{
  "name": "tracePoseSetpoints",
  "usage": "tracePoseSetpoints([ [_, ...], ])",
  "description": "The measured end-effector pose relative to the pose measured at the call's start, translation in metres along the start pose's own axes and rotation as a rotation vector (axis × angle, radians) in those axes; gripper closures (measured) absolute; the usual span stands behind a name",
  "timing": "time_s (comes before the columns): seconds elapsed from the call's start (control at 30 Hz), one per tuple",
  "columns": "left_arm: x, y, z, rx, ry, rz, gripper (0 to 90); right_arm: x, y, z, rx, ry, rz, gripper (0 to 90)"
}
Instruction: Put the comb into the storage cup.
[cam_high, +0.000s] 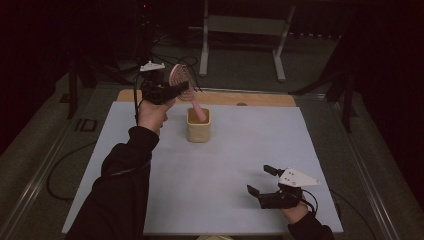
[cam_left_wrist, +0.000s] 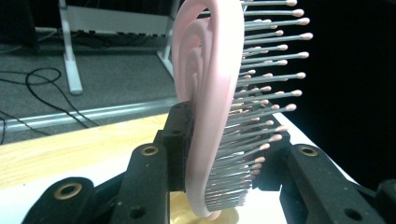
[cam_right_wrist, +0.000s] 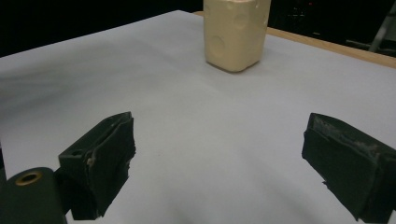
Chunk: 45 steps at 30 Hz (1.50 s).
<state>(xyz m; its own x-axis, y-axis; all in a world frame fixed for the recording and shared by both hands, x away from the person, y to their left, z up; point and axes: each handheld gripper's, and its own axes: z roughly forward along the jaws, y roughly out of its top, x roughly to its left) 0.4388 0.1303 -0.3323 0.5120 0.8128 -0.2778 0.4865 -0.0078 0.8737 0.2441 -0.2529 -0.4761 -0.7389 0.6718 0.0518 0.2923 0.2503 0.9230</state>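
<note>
1. The pink plastic hairbrush with grey metal bristles tipped in pink (cam_left_wrist: 212, 107) stands nearly upright above the cream-coloured square holder cup (cam_high: 198, 126), its handle end reaching down into the cup's mouth.
2. The left hand-held gripper (cam_high: 172, 91) is clamped across the brush head, one pad on the smooth back, the other against the bristle side.
3. The brush looks light and stiff; the bristles probably flex, so the hold on that side may be springy and let it twist.
4. The smooth plastic back seems slippery; the handle or the rim of the head would likely give a firmer hold.
5. The right hand-held gripper (cam_high: 261, 181) rests on the white-covered bench (cam_high: 240, 165), jaws spread wide and empty.
6. The cup seems light and may tip if the handle catches its rim.
</note>
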Motion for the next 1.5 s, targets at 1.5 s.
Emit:
tracePoseSetpoints([
  [1.5, 0.014, -0.039, 0.036, 0.093, -0.025, -0.052, 65.1, -0.001, 0.000, 0.000, 0.002, 0.004, 0.001, 9.0],
])
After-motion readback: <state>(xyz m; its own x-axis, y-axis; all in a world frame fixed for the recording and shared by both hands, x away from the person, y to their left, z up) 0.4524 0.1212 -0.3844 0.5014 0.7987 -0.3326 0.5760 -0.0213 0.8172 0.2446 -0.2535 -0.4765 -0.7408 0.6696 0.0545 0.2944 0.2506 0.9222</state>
